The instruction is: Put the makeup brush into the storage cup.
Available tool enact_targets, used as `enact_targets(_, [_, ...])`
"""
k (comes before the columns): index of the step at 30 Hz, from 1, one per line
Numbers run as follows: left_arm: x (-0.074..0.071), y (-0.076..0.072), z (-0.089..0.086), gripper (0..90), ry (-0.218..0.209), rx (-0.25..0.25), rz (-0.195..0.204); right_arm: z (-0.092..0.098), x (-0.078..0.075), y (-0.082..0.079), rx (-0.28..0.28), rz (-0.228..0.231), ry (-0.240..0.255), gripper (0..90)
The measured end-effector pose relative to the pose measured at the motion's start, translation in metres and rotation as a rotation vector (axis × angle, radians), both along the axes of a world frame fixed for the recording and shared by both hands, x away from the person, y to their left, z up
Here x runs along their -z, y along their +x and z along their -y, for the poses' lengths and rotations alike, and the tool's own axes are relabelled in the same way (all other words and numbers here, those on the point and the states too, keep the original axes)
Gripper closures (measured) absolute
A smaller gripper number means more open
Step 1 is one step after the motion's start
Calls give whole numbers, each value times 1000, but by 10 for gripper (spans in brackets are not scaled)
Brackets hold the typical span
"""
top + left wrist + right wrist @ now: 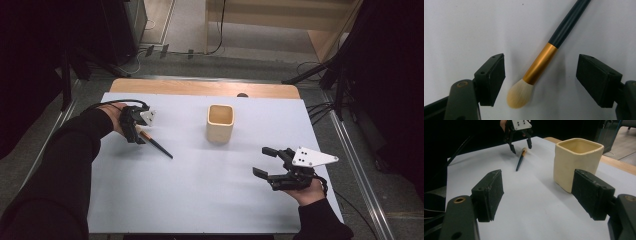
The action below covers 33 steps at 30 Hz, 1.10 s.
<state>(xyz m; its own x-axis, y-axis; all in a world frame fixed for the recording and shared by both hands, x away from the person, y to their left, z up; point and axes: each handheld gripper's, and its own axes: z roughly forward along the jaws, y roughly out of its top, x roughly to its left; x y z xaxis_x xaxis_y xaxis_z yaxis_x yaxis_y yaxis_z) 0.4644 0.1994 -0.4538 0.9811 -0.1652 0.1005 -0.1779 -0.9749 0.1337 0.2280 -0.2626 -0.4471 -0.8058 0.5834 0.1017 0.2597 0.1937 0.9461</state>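
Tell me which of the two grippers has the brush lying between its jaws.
The left gripper, at the table's left side: the brush lies flat between its open jaws, untouched. The right gripper stands apart with open jaws, nearer the cream cup.

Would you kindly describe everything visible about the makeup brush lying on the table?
The makeup brush has a cream, rounded bristle head, a gold metallic ferrule and a slim dark handle. It lies flat on the white table cover, left of the cream cup, handle pointing toward the table's middle. The left gripper straddles its bristle end with jaws open, pads clear of it.
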Motion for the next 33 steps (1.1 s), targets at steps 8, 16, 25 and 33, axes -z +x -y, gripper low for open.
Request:
enact_targets(8, [1, -3, 4, 314, 23, 93, 23, 0, 0, 0, 0, -1, 0, 266])
enact_targets(16, [1, -2, 4, 330, 47, 200, 32, 0, 0, 0, 0, -3, 1, 266])
enact_targets(25, [1, -1, 5, 299, 70, 222, 0, 1, 0, 0, -1, -3, 2, 266])
enact_targets(33, [5, 0, 6, 275, 89, 228, -6, 1, 0, 0, -4, -2, 1, 266])
